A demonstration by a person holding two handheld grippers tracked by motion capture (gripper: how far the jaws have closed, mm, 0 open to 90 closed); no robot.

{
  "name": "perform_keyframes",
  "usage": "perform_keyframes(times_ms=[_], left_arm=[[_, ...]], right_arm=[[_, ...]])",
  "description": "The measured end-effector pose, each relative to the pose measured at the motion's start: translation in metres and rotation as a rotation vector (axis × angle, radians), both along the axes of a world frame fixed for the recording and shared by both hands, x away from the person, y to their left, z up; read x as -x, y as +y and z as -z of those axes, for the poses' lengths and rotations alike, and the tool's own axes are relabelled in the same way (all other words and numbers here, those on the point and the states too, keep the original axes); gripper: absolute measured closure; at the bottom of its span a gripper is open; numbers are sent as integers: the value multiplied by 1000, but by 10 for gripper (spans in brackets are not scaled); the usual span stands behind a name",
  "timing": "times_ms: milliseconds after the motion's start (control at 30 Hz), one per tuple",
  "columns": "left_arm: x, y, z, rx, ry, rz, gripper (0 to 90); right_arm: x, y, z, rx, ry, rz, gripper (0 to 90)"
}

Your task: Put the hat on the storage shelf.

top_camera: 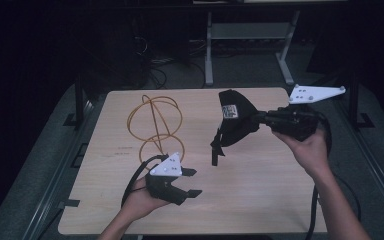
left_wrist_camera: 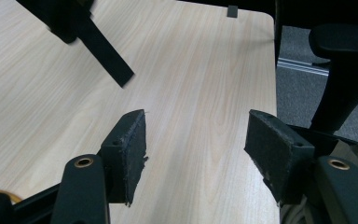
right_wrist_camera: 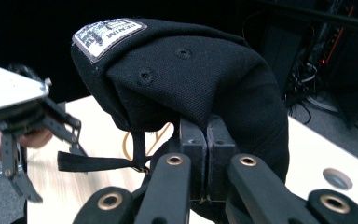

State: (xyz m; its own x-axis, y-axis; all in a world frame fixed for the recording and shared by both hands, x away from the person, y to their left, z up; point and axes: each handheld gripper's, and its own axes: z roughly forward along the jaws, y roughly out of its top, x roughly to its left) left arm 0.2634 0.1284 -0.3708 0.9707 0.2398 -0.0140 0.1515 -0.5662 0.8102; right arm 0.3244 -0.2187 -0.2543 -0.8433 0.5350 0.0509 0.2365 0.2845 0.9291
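Light wood-grain table (top_camera: pixel 260 200), rounded corners, sitting on grey floor (top_camera: pixel 45 165). Room beyond is dark — near black along the far side. Past the far edge, a pale metal frame on splayed legs (top_camera: pixel 209 55), loose cables (top_camera: pixel 152 60) on the floor beside it. Black chair armrest (left_wrist_camera: pixel 345 60) off one table edge — grey carpet beneath it.
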Motion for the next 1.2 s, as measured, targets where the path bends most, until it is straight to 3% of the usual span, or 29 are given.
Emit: perform_keyframes(times_ms=[467, 567, 600, 767, 800, 867, 967, 1067, 1100, 1167, 1200], left_arm=[[1, 2, 7, -2, 29, 0, 371], [1, 3, 9, 2, 35, -2, 371], [2, 3, 9, -5, 36, 1, 370], [2, 5, 12, 2, 38, 1, 370], [2, 5, 12, -5, 34, 4, 369], [2, 5, 13, -2, 42, 2, 368], [2, 5, 14, -3, 44, 6, 368], [2, 5, 16, 1, 52, 7, 366], [2, 5, 17, -3, 50, 10, 366], [2, 4, 18, 2, 49, 12, 366], [3, 4, 18, 2, 51, 15, 365]], right_arm=[[-21, 38, -40, -8, -35, -75, 885], [-24, 44, -43, -14, -25, -87, 886], [-26, 51, -47, 8, -32, -90, 885], [-32, 62, -50, -9, -29, -108, 886], [-35, 69, -54, 22, -33, -109, 886], [-37, 75, -58, 10, -36, -117, 886], [-46, 84, -59, 23, -11, -126, 886], [-50, 93, -65, 12, -30, -143, 886], [-54, 97, -66, 28, -16, -149, 886], [-55, 101, -69, 40, -35, -145, 886], [-56, 109, -72, 20, -44, -159, 886]])
